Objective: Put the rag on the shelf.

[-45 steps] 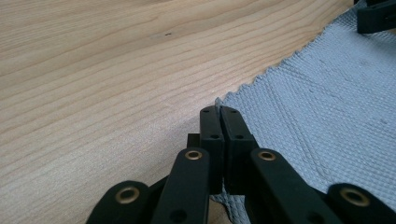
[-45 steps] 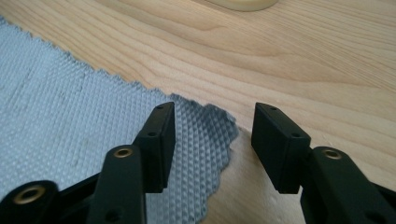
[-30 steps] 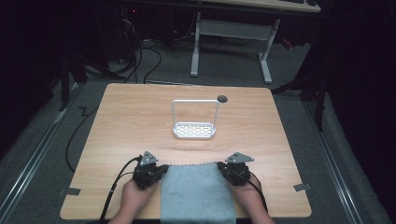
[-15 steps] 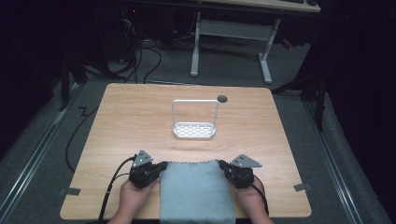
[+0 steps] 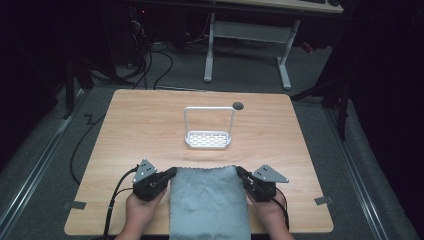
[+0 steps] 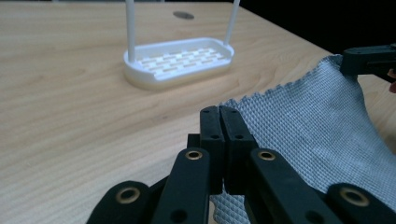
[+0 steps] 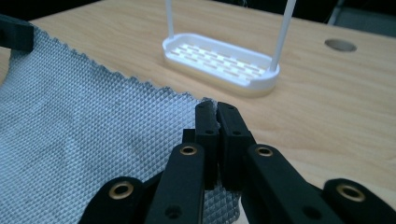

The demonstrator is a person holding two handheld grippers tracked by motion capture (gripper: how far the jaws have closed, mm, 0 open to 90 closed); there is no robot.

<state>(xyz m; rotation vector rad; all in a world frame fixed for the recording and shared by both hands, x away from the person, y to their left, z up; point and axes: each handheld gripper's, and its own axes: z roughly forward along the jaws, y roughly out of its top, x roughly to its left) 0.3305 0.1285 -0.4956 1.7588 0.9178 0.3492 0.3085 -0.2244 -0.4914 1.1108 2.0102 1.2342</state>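
Observation:
A grey waffle-textured cloth (image 5: 208,200) lies at the table's near edge and hangs over it. My left gripper (image 5: 171,173) is shut on the cloth's far left corner (image 6: 233,105). My right gripper (image 5: 240,172) is shut on the cloth's far right corner (image 7: 205,103). In the left gripper view the right gripper (image 6: 369,58) holds the raised far corner. In the right gripper view the left gripper (image 7: 16,32) shows at the top left, on the other corner. The cloth's far edge is lifted slightly and stretched between the two.
A white rack (image 5: 208,138) with a slotted oval base and a tall hoop stands mid-table, just beyond the cloth. A round hole (image 5: 238,106) is in the tabletop behind it. Cables trail off the left side. A white desk frame (image 5: 247,35) stands on the floor beyond.
Both grippers and the cloth's far edge have drawn back toward the person, a little farther from the white rack. Both stay shut on the corners.

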